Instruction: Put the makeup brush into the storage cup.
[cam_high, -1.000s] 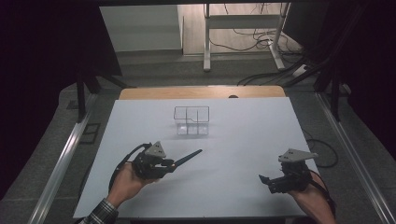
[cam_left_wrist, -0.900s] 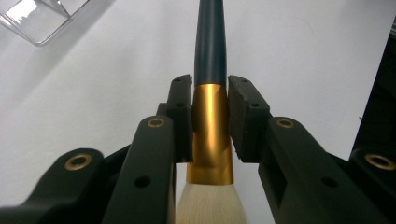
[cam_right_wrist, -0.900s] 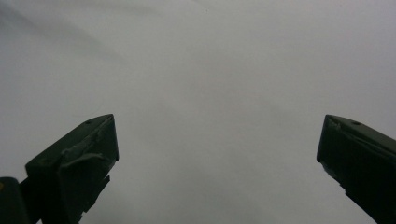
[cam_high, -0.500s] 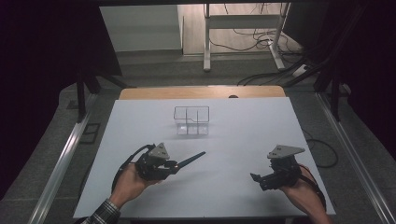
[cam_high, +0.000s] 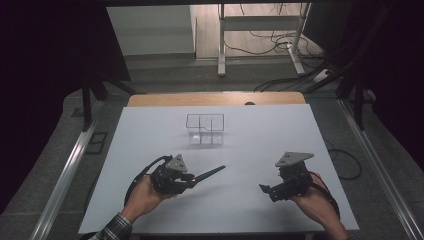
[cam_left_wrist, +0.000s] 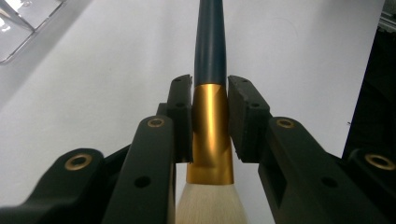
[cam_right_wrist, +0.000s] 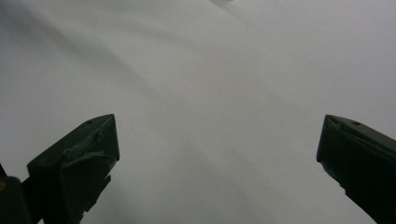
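- The brush (cam_left_wrist: 209, 88) sits low and left of centre in the high view, just above the white table (cam_high: 260, 145), with its dark handle running up and to the right toward mid-frame.
- In the left gripper view its long axis runs straight up the frame: pale bristles at the bottom edge, a shiny gold ferrule in the middle, then a smooth, round, dark blue handle that tapers toward the top.
- The left gripper (cam_left_wrist: 209, 116) is clamped narrowly on the ferrule, 1 flat black pad pressed to each side.
- Its black jaws are matte and blocky, with brass-coloured rivets.
- The right gripper (cam_right_wrist: 217, 154) is spread wide and holds nothing; its 2 jaws stand at the lower corners of its own view over bare table.
- In the high view it lies at the lower right, well apart from the brush, a grey 3-cornered plate on top.
- A clear box (cam_high: 205, 129) with inner dividers stands above centre.
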